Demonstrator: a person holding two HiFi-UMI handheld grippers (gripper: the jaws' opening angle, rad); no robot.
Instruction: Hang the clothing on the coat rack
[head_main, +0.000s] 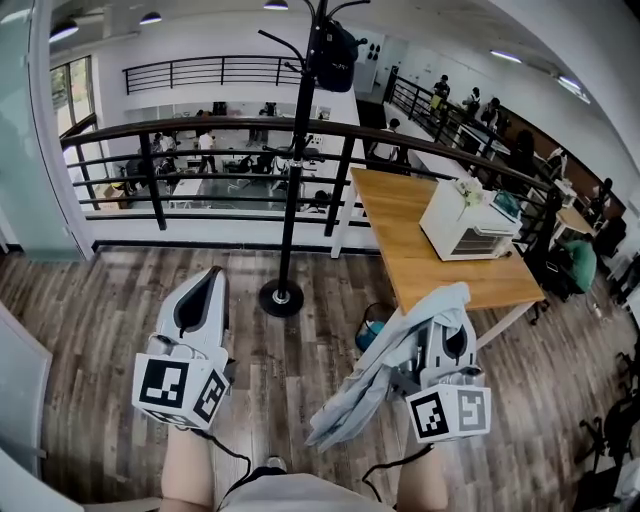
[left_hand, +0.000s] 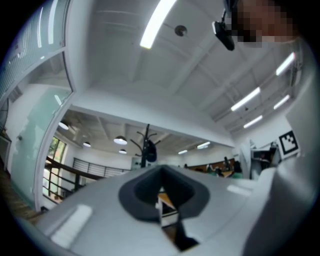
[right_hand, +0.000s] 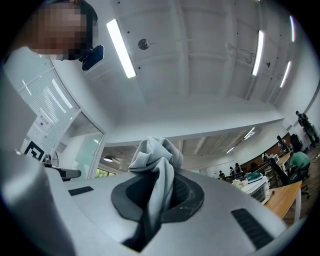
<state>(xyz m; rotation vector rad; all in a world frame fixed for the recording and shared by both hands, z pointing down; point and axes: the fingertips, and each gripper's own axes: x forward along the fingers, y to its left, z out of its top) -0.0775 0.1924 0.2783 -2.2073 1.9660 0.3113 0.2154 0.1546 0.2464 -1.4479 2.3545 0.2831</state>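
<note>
Your right gripper (head_main: 452, 340) pinches the pale blue-grey clothing (head_main: 385, 368) between its fingers (right_hand: 187, 192). In the right gripper view the cloth bunches up above the fingers and also runs down through the gap between them. In the head view the clothing hangs to the left of this gripper, above the wooden floor (head_main: 100, 330) and near the corner of the table (head_main: 420, 250). Your left gripper (head_main: 205, 285) has its fingers pressed together, with only a thin slit and nothing between them. The coat rack (head_main: 292, 180) stands ahead, between both grippers and well apart from the clothing, just before the railing (head_main: 200, 128). A dark bag (head_main: 335, 55) hangs at its top.
</note>
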